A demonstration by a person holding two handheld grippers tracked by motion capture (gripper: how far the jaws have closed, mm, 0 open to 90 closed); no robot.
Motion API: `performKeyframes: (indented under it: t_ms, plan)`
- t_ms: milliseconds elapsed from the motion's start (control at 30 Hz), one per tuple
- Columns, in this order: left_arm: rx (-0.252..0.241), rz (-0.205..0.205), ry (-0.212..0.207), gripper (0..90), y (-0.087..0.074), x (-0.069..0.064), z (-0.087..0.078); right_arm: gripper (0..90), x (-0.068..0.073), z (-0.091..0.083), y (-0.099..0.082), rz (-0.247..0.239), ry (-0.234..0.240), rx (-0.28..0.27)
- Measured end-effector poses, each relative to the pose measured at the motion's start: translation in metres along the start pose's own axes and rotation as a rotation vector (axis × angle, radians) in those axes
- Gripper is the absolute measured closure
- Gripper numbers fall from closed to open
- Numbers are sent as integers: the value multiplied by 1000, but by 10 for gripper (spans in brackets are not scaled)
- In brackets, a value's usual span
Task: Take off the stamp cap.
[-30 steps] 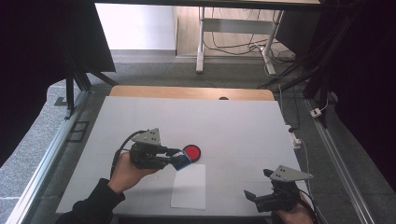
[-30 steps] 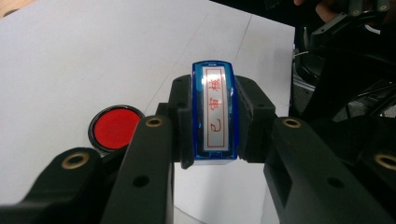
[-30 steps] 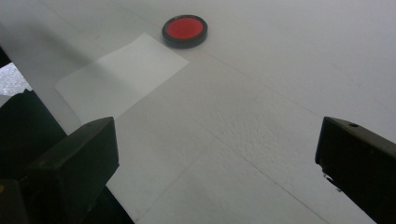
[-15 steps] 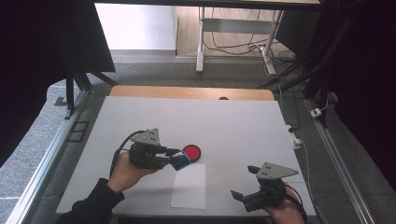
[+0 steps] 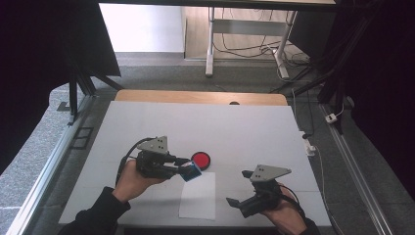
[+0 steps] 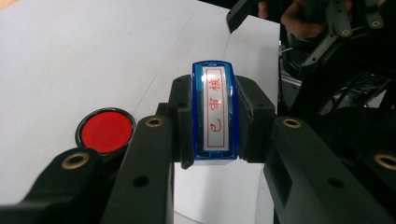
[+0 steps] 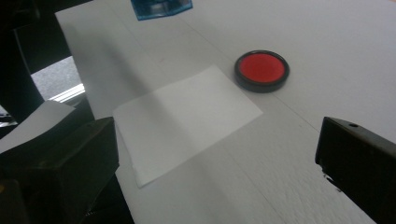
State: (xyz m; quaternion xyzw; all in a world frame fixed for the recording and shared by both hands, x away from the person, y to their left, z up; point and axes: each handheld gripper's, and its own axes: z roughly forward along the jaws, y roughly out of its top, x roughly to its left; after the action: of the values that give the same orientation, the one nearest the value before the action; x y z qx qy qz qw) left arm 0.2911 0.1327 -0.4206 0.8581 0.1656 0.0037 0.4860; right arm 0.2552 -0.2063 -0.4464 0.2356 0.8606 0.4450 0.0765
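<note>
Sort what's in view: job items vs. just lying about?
Job (likely stamping):
blue stamp, clamped in left gripper
red ink pad
white paper sheet
right gripper, open, empty

Lying about:
desk legs and cables on the floor beyond the table

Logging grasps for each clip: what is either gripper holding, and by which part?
The left gripper clamps a blue stamp by its two long sides. The right gripper is open, holding nothing.

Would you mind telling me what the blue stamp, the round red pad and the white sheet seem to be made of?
Stamp: looks like glossy translucent blue plastic, with a red-lettered label under a clear window; it sits clamped in the left hand-held gripper.
Round pad: a black rim, probably plastic, around a matte red surface, likely an ink pad.
Sheet: thin, flat, matte white, most likely paper.
</note>
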Motion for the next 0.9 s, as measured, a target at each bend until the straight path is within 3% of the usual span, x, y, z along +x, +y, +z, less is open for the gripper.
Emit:
performKeyframes:
  t_ms: [333, 367, 533, 767, 900]
  plan:
    - [-2, 28, -49, 704, 0, -1, 2, 0, 2, 23, 15, -37, 82, -9]
    - [-2, 29, -52, 704, 0, -1, 2, 0, 3, 30, 19, -47, 112, -2]
    - [-6, 42, -73, 704, 1, -2, 2, 0, 7, 46, 27, -71, 173, 9]
    - [-10, 59, -97, 704, 1, -3, 1, 2, 7, 59, 33, -80, 221, 18]
    - [-7, 73, -113, 705, 2, -3, 2, 53, 7, 66, 36, -90, 254, 16]
